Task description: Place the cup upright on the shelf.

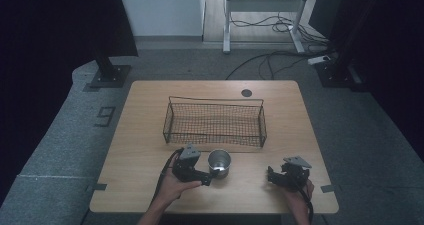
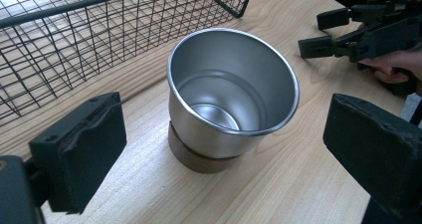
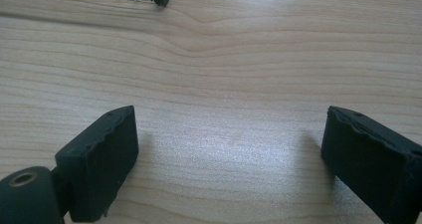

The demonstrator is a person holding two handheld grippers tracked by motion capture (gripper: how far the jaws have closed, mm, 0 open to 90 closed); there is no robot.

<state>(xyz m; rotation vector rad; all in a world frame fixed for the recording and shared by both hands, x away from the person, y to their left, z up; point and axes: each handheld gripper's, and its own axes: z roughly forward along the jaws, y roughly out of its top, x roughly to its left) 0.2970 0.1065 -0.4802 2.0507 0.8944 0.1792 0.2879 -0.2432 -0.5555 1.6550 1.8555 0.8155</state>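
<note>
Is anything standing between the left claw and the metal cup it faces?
Nothing visible does. The left claw stands open, and the metal cup sits upright on the table just ahead of its gap, with bare wood between. The wire basket lies beyond the cup, and the right claw is off to the side.

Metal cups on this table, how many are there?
1. The metal cup stands upright on the table, just in front of the wire basket, with the left gripper open beside it. Nothing seems hidden in the basket.
</note>
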